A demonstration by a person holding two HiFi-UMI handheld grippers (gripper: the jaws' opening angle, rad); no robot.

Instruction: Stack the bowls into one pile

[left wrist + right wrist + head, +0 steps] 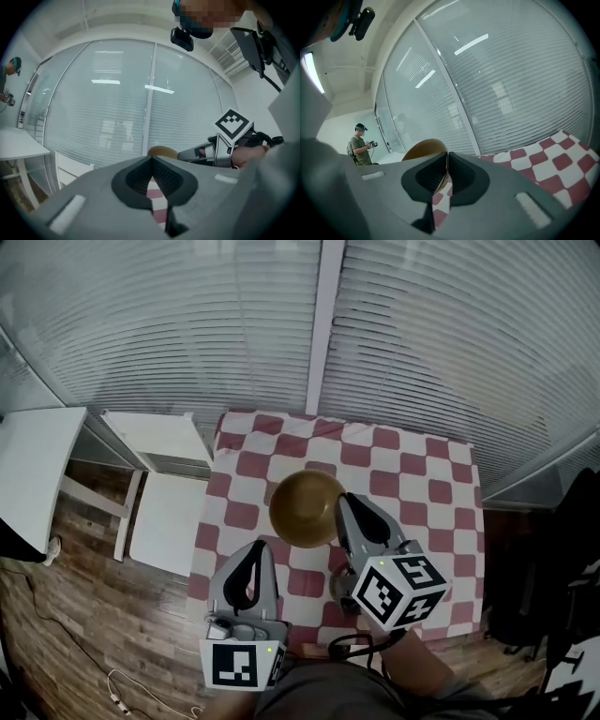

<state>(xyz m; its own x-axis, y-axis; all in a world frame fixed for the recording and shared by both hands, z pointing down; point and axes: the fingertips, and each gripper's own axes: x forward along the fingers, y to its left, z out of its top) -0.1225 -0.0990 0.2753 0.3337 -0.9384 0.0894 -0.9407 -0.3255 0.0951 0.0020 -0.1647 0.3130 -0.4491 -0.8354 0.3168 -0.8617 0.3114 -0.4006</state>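
So the right claw [349, 509] is pinching the rim of the bowl [302, 507] on the side nearest the person, with the thin wall sitting right between the two jaws. The bowl itself is sitting around the middle of the worktop [427, 474]. The left claw [254, 559] is hanging near it, closer to the person, clenched tight with nothing in it. I'm only seeing one bowl shape from above, so I can't tell if others are nesting inside.

A one-sided rim pinch is going to want to tip the bowl, I reckon, so I'd be lifting slow and level, and lowering straight down rather than sliding it.

The bowl is looking smooth and golden-brown, round with a thin curved wall and a soft sheen. I'm guessing it's light and a bit slippery. The checked cloth [281, 442] in red and white is looking soft, so dragging is probably going to bunch it
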